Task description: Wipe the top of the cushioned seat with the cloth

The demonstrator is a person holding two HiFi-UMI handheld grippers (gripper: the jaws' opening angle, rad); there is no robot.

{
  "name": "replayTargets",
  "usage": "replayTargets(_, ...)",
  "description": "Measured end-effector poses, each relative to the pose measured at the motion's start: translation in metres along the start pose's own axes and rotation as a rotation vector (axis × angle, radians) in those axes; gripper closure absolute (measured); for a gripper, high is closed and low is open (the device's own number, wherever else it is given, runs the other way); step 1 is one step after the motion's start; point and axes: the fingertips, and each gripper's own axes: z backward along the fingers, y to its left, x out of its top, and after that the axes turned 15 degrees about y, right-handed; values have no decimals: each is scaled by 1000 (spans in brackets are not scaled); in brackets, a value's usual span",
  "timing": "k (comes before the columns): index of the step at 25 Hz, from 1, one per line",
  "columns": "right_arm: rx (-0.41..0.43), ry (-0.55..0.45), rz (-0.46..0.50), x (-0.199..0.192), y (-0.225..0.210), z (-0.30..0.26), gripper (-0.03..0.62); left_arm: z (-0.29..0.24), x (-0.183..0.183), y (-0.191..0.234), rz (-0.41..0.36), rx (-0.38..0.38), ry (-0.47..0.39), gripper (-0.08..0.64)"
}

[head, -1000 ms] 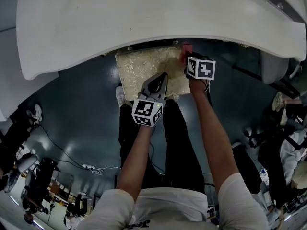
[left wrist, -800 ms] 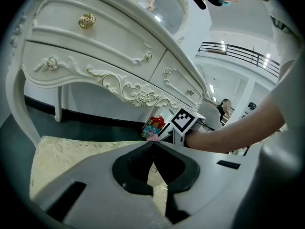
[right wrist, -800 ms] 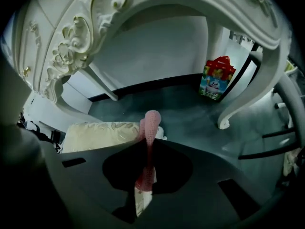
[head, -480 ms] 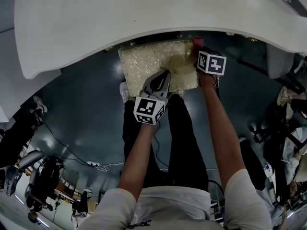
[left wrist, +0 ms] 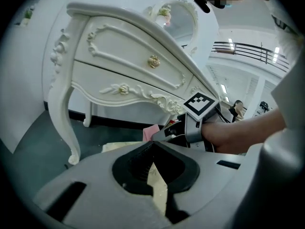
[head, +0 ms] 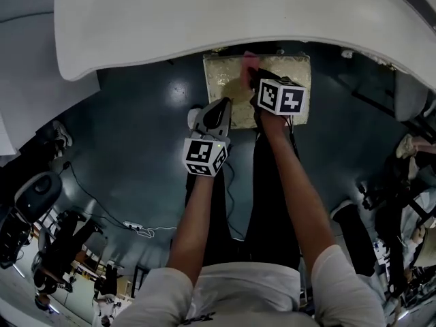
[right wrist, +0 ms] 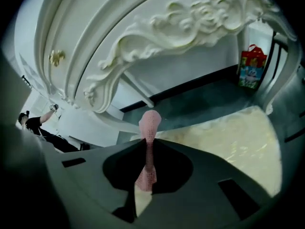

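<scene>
- Cloth of pink mesh [right wrist: 149,123] is pinched between the closed jaws of the right gripper [right wrist: 146,151], and a tuft of it stands up past the jaw tips.
- A cushioned seat in pale gold patterned fabric [head: 298,73] is seen on the dark floor, its far edge tucked under a white carved dressing table [head: 204,19]. Its long axis runs left to right in the head view.
- The cloth is held low over the seat top, close to the far edge and somewhat left of the middle. Whether it is pressed onto the fabric cannot be told.
- From the right gripper, most of the bare seat top lies to the right and back toward the person. In the right gripper view it spreads wide on the right of the jaws. A stroke along the long axis is therefore judged to have more room rightward than leftward.
- The left gripper [left wrist: 153,147] is held with its jaws drawn together and nothing between them. It is placed by the near left corner of the seat, beside the right gripper but apart from the cloth.
- The right gripper is the nearer to the work, as only it carries the cloth over the seat.
- No mark or sheen is shown on the fabric, so how much of the top is already wiped cannot be judged.
</scene>
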Motion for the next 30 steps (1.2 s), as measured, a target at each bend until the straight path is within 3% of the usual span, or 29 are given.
replayTargets(3,47,55,30,-14,42,-36,569,22,-7,30,19,39,-9,546)
replayTargets(7,44,131,68,-27,84,-87,569,50,-19,76,50,68,-15,546)
replayTargets(13,-23,221,94,-42,96,-130,569,70,-33,108,74,91,-24,546)
replayTargets(22,-17,201,56,-36,72,-111,569,58,-32,91,75,74,-24,546)
replayTargets(30,-5,168,56,-34,31,-74,569,23,-28,36,48,21,-9,546)
